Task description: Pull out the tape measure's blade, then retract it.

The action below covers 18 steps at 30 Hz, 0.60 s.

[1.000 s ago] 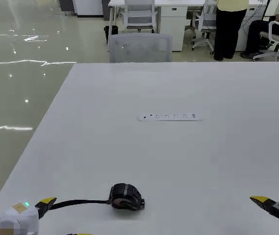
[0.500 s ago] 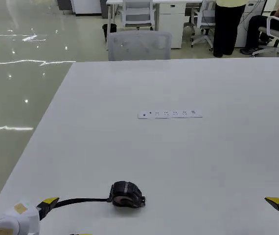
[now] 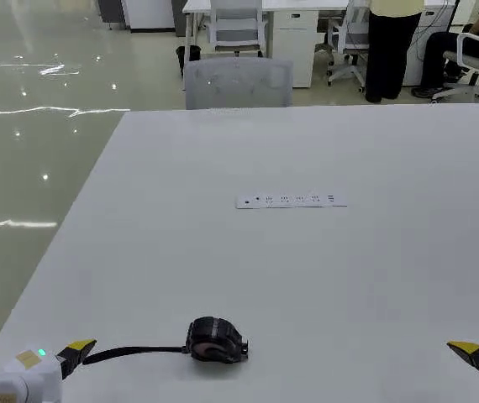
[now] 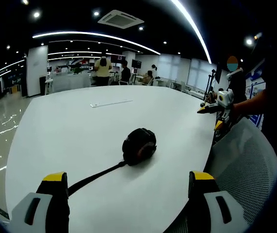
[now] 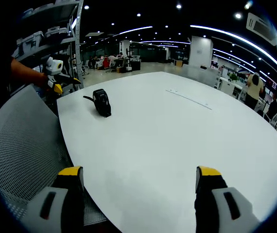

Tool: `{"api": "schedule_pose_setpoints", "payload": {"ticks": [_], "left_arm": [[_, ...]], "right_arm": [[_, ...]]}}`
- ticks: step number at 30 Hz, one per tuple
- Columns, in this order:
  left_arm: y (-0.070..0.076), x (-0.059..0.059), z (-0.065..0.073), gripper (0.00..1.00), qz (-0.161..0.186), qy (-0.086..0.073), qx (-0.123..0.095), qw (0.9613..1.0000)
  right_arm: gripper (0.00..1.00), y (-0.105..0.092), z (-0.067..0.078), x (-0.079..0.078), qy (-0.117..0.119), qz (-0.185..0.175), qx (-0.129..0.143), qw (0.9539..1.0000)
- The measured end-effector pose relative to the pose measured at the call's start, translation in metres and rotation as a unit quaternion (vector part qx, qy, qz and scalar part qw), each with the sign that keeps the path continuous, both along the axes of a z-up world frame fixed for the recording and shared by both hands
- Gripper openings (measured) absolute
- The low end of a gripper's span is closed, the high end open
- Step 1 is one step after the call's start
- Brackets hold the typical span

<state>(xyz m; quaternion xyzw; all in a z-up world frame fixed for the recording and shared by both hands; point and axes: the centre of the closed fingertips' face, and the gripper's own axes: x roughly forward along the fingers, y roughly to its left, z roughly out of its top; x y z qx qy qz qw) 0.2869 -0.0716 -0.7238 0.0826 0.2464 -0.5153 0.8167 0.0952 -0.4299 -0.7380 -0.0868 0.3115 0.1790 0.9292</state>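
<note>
**Head view.** Black tape measure (image 3: 215, 339) flat on the white table (image 3: 307, 269), well to the near side of the power strip (image 3: 291, 201) and a little left of it. Black strap (image 3: 134, 351) trailing from the case, away to the left of the power strip. Left gripper (image 3: 71, 357) at the near left corner, far from the power strip, with one yellow tip just beside the strap's loose end; contact impossible to tell. Right gripper (image 3: 475, 353) low at the near right edge, also far from the power strip, with one yellow tip in sight. Grey chair (image 3: 238, 82) beyond the power strip, past the far table edge.

**Left gripper view.** Left gripper (image 4: 129, 177) with jaws spread wide and gripping nothing. Tape measure (image 4: 139, 145) straight ahead, between the jaws and the power strip (image 4: 110, 103). Strap (image 4: 97, 175) running back from the case toward the left-hand jaw, away from the power strip. Right gripper (image 4: 214, 108) off to the right of the power strip, at the table edge.

**Right gripper view.** Right gripper (image 5: 139, 171) with jaws wide apart and holding nothing, over the near table edge. Tape measure (image 5: 101, 102) well left of the power strip (image 5: 189, 98). Left gripper (image 5: 58, 77) farther left again, held in a hand.
</note>
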Motion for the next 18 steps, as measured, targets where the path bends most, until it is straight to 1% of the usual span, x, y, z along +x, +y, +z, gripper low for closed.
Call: {"api": "schedule_pose_setpoints", "payload": {"ticks": [4,7,11,14,18], "left_arm": [[0.0001,0.0002,-0.0025,1.0,-0.003,0.002,0.002,1.0],[0.0014,0.0008,-0.0036,1.0,-0.001,0.003,0.002,1.0],[0.0028,0.0011,-0.005,1.0,0.0,0.004,0.002,1.0],[0.0027,0.0024,-0.0042,1.0,0.002,0.004,0.0,1.0],[0.0005,0.0019,-0.0046,1.0,0.001,0.005,-0.002,1.0]], "right_arm": [[0.97,-0.0019,-0.0009,-0.0039,0.004,-0.001,0.0,1.0],[0.97,-0.0044,0.0008,-0.0039,0.002,-0.006,0.003,1.0],[0.97,-0.0034,-0.0006,-0.0048,0.004,-0.003,0.0,1.0],[0.97,-0.0016,-0.0013,-0.0067,0.007,0.001,0.0,1.0],[0.97,-0.0037,-0.0015,-0.0081,0.008,-0.004,0.001,1.0]]}}
